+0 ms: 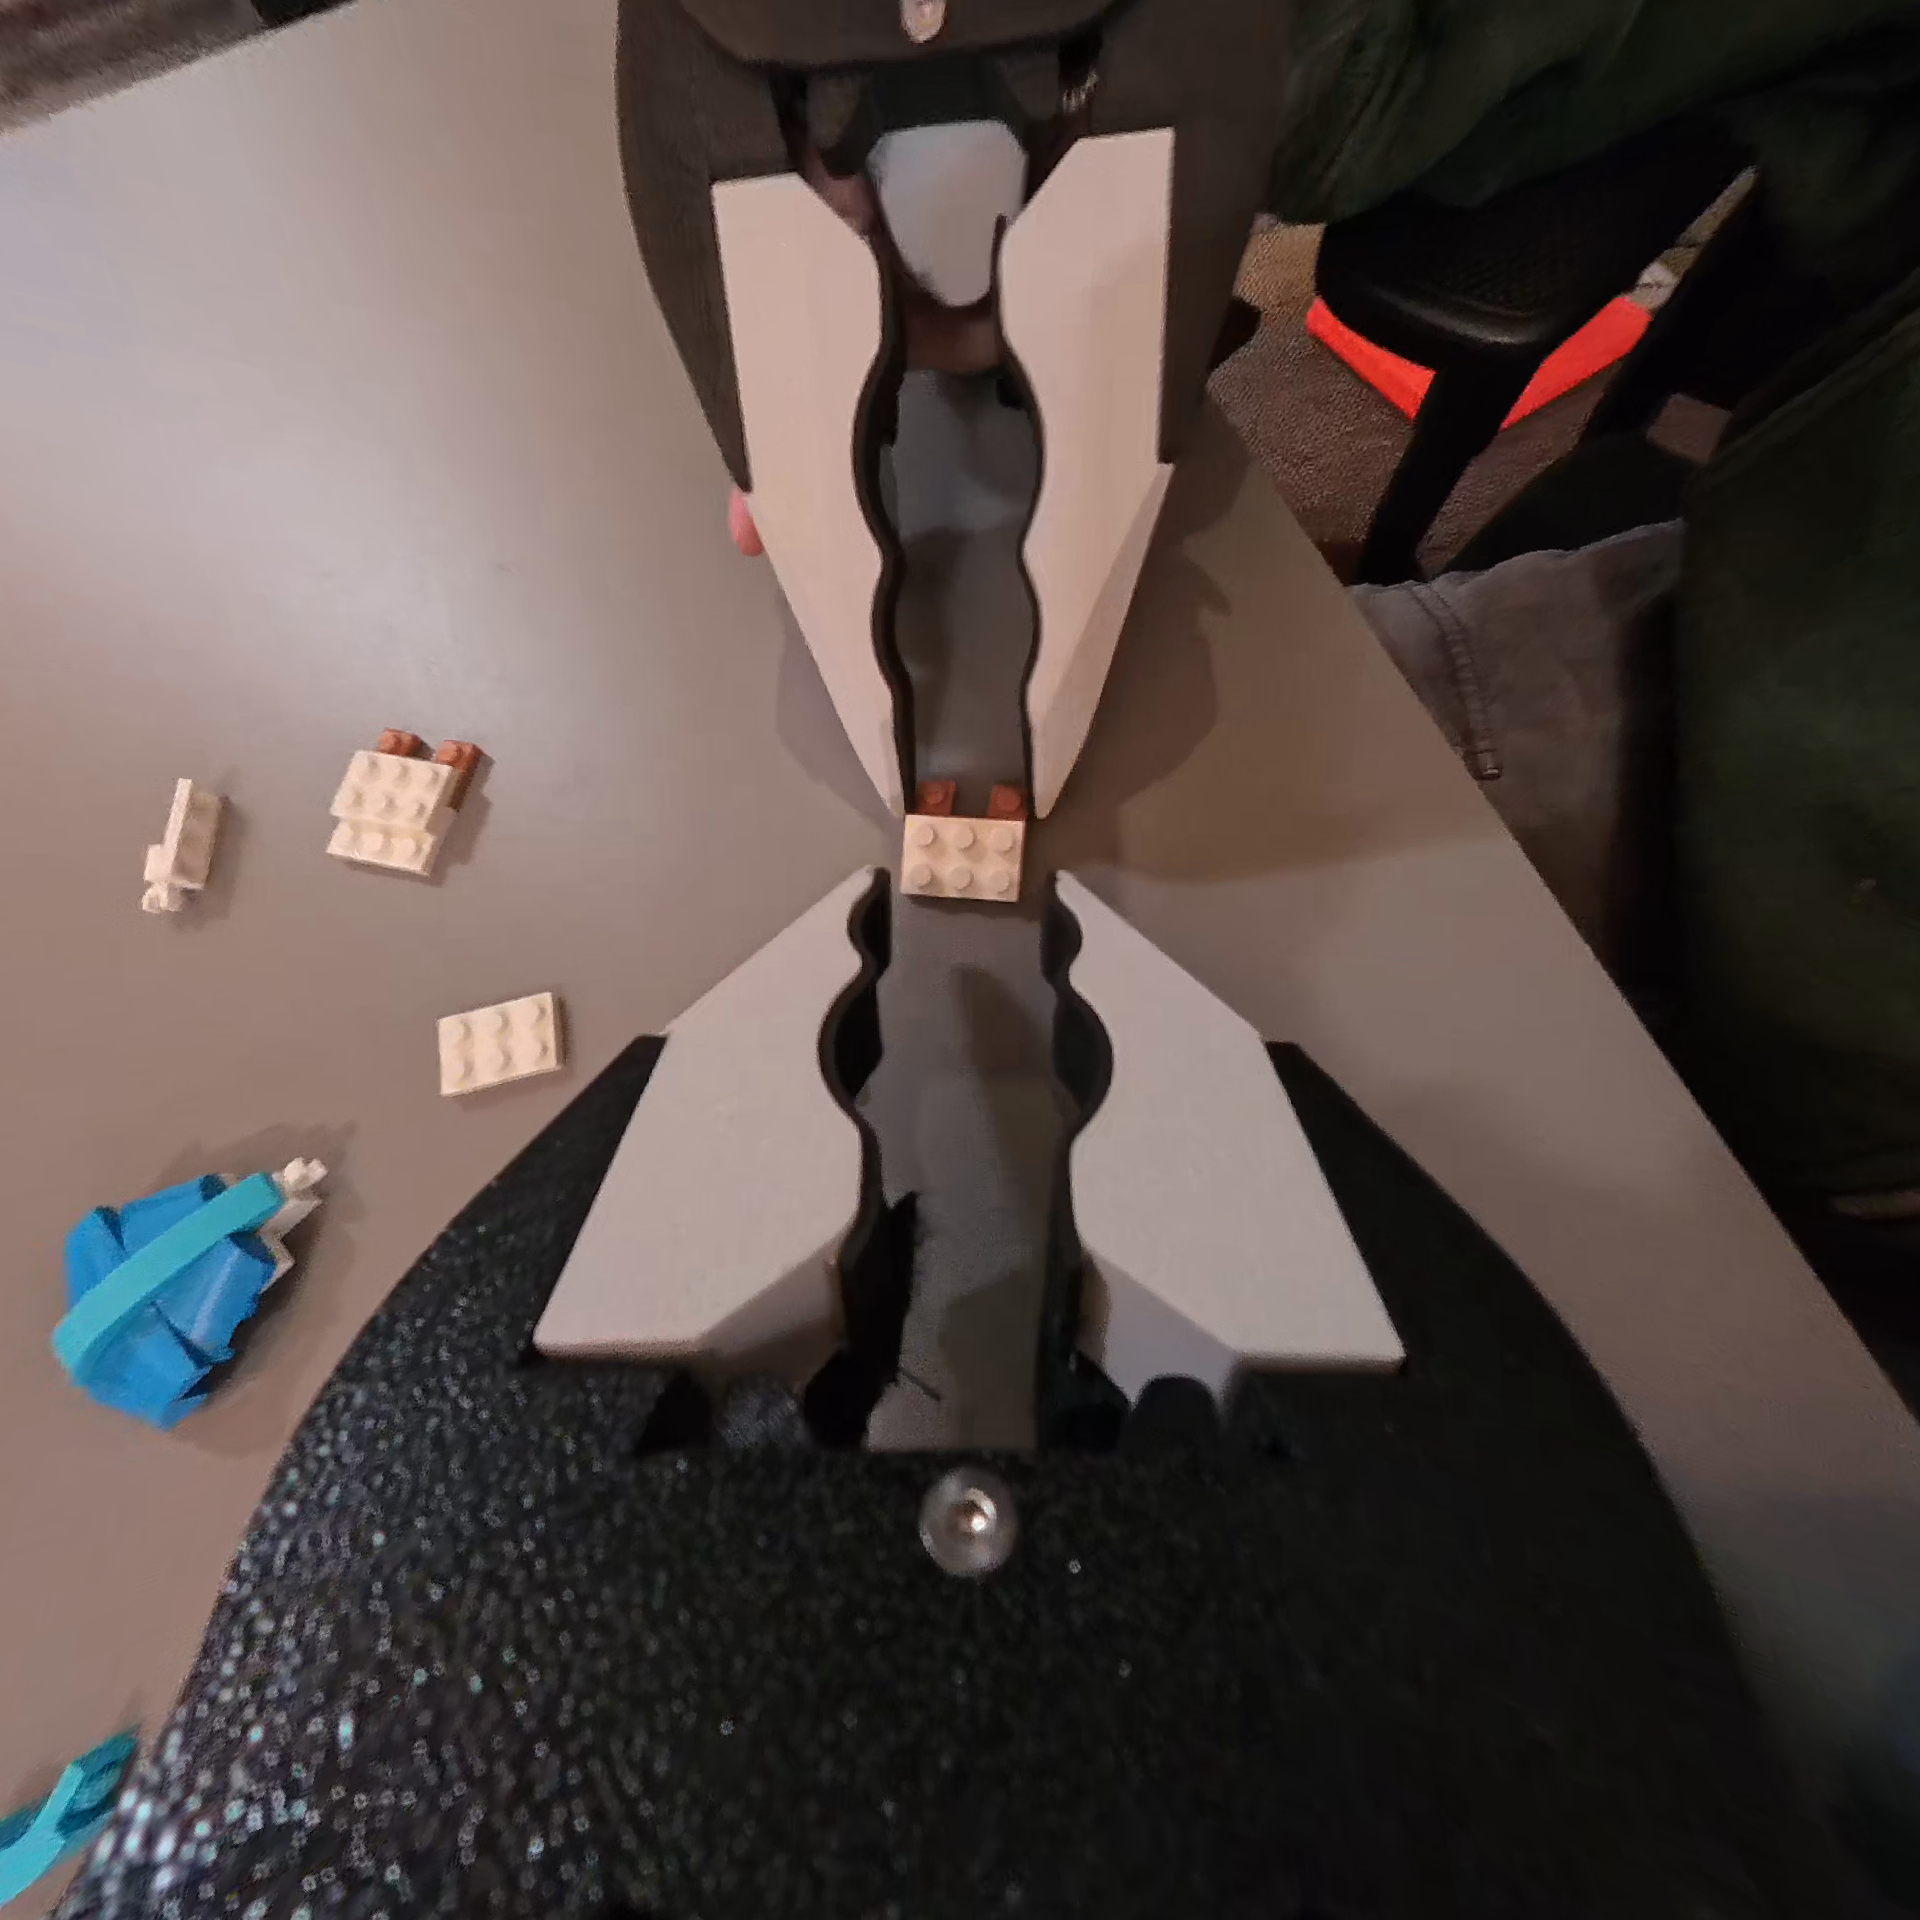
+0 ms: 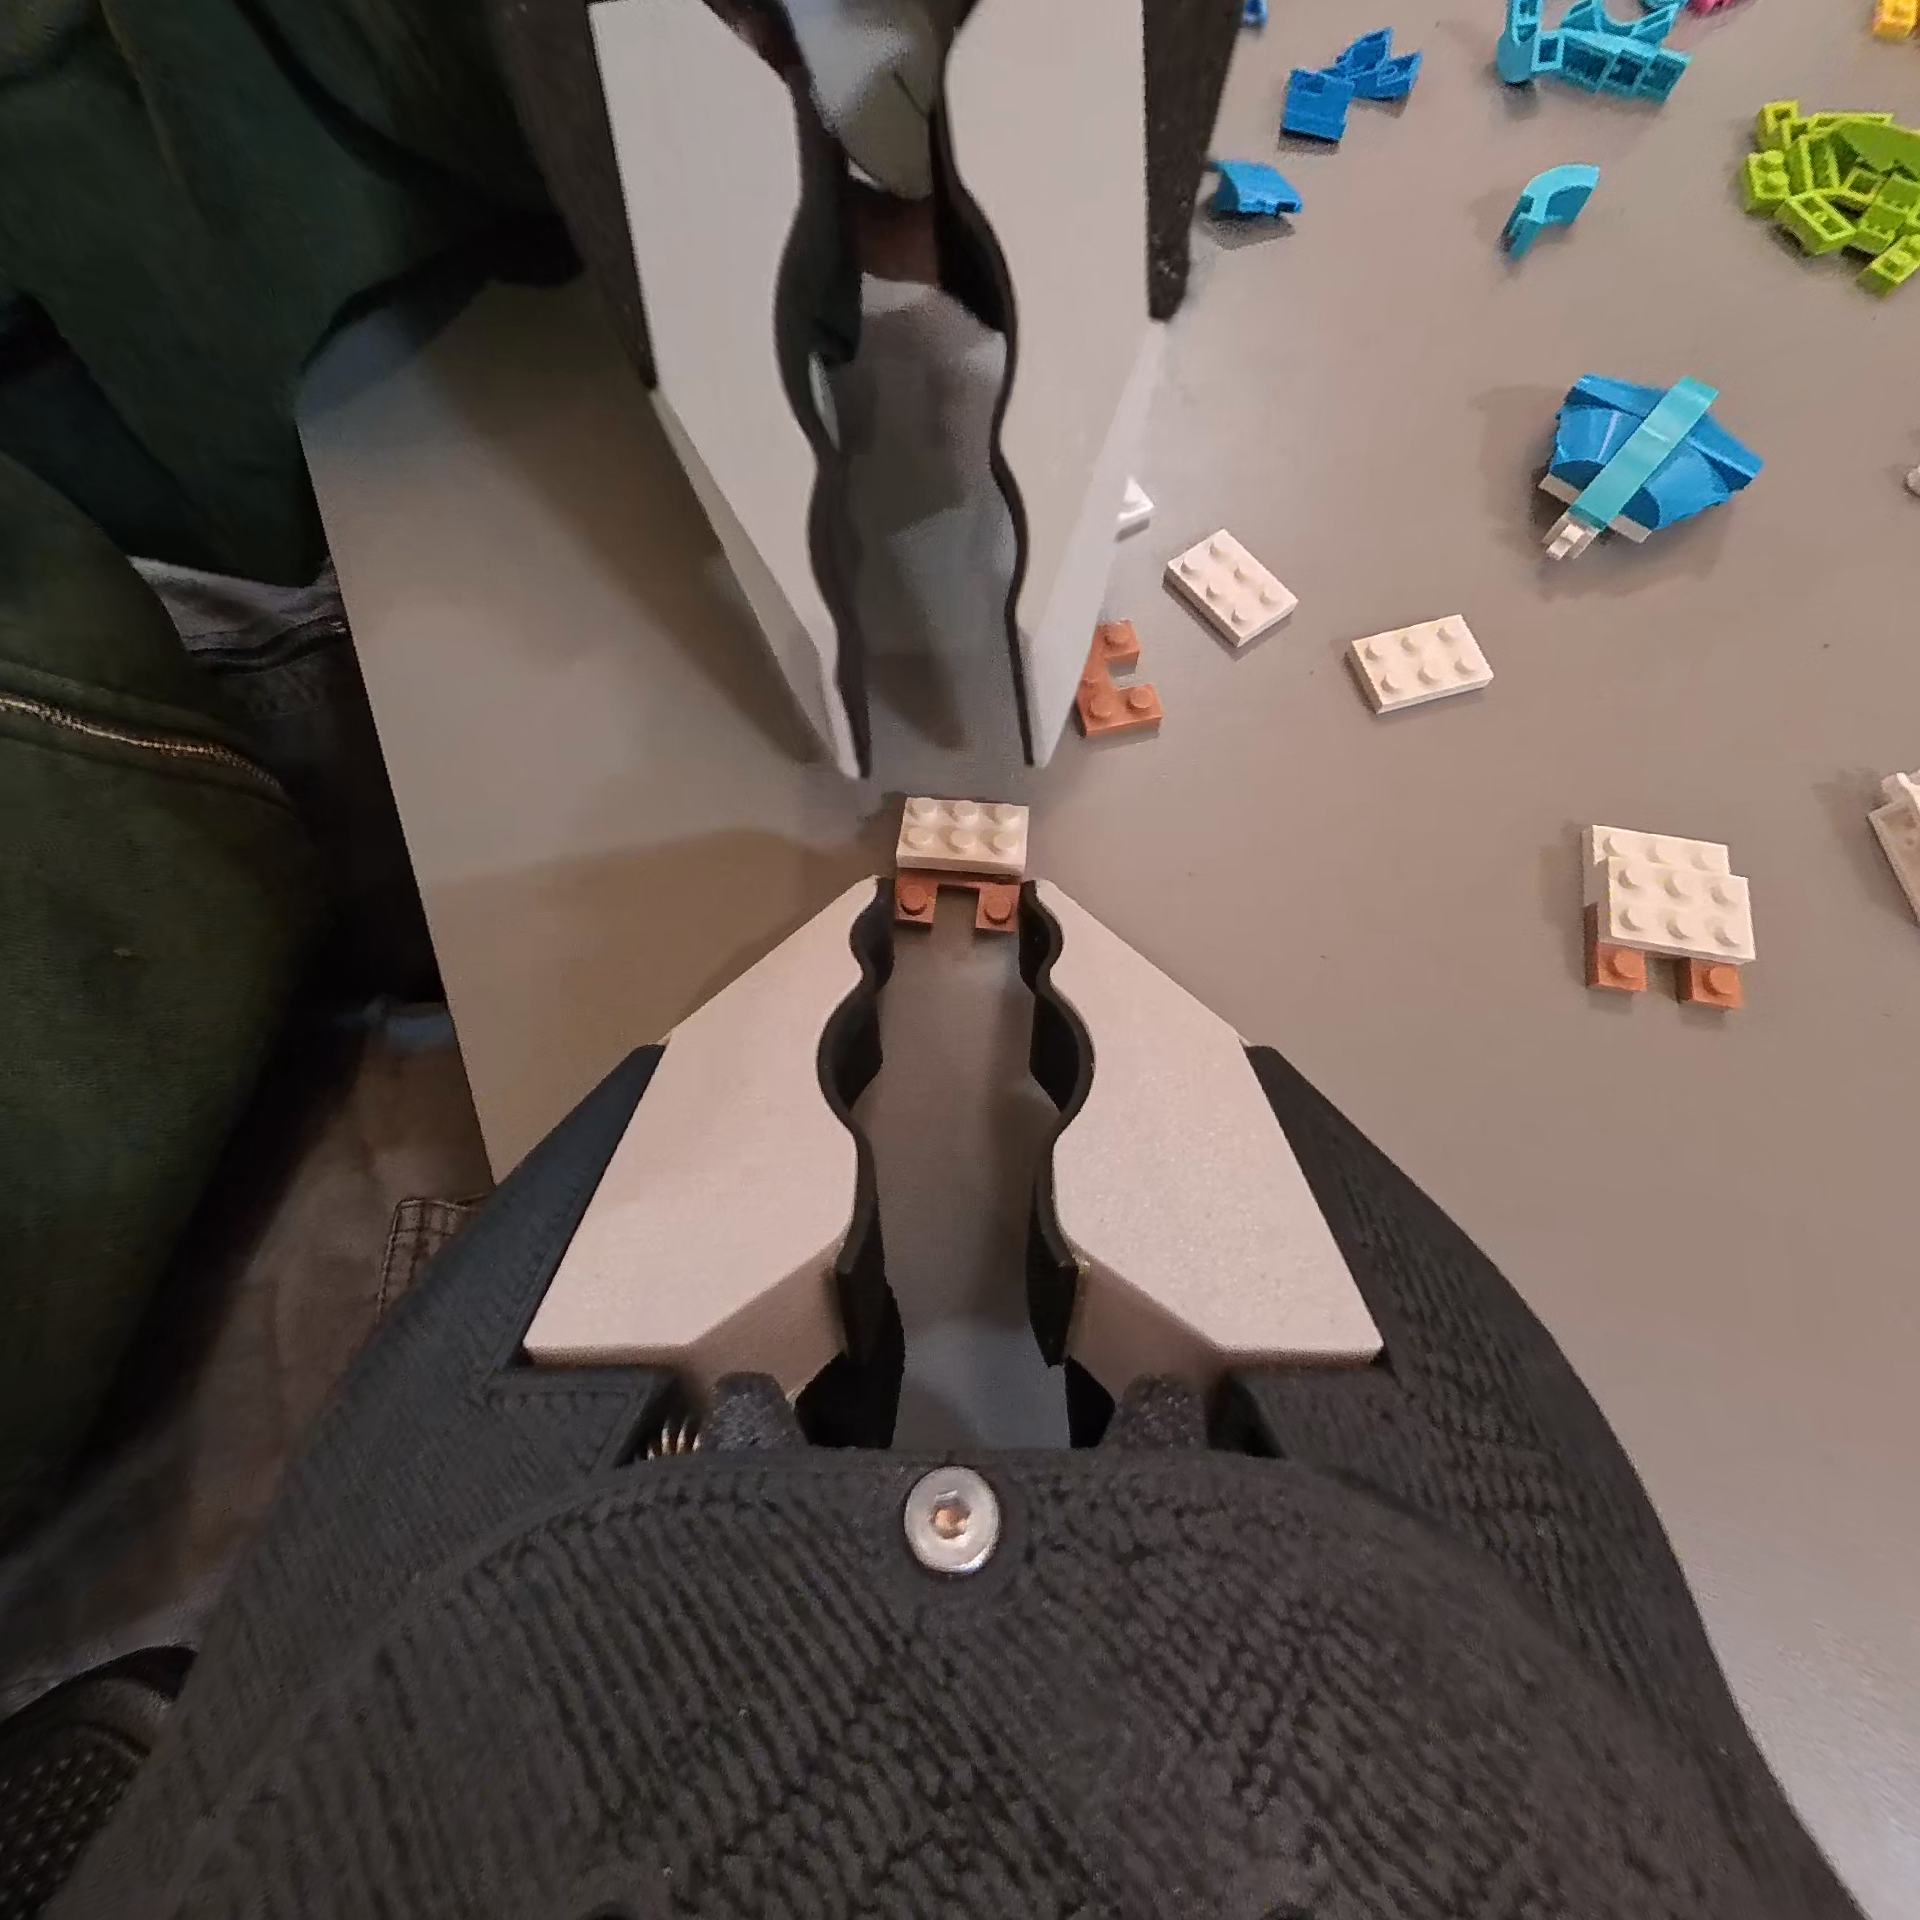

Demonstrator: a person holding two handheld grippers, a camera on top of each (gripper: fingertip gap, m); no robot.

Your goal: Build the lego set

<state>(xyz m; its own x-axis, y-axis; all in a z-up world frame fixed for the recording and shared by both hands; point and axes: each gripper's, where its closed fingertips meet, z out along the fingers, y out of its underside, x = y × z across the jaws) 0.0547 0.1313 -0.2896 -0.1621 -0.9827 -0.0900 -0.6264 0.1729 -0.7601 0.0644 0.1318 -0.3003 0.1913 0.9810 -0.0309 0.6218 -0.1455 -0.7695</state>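
Close by the table (image 2: 436,727) edge, right gripper (image 2: 954,914) fingers clamp the brown plate (image 2: 954,902); left gripper (image 1: 966,914) fingers gape just apart.

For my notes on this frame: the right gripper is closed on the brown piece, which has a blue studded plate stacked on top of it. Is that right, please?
Not quite: the studded plate on the brown piece is white, not blue, as the right wrist view shows. The right gripper is closed on the brown piece.
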